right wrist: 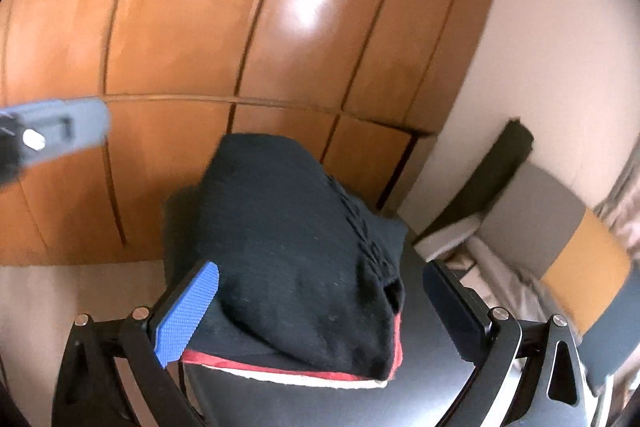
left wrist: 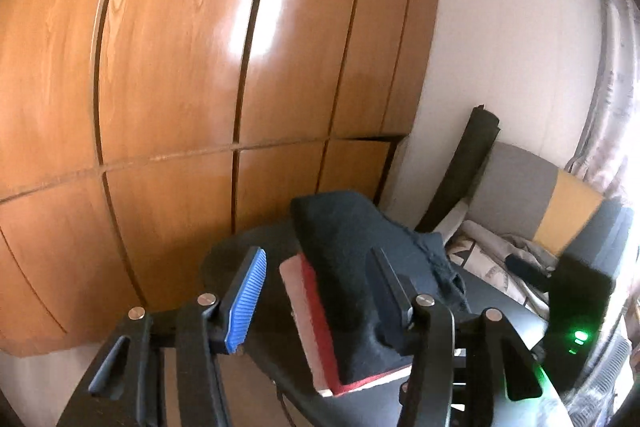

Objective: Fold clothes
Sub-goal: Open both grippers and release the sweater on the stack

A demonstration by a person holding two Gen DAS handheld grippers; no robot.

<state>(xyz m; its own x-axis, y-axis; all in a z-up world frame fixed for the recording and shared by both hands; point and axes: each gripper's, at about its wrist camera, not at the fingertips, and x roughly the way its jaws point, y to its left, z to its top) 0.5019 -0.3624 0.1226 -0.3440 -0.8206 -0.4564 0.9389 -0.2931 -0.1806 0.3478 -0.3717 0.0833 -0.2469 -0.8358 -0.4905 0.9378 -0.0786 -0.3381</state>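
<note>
Left claw: black linkage arms with blue ribbed pads, standing spread, pinching nothing, hovering over the near edge of the garment pile.

Right claw: same build, spread wide on either side of the pile's near end; neither pad appears to be pressing the cloth.

Folded dark navy knit garment: lying as a compact bundle on top of a red cloth item with a pale edge, whose rim is showing beneath it. Both are resting on the dark round tabletop, towards its far side.

Surroundings: glossy brown wooden wardrobe doors standing behind; a grey and yellow cushion and rumpled pale fabric lying to the right, apart from the pile.

Condition: fold appearing finished, bundle sitting unheld.

Risks, as judged: a pad dragging across the knit could be pulling the top layer open; the bundle is overhanging the red item at its near right corner, so a nudge could be sliding it off.
</note>
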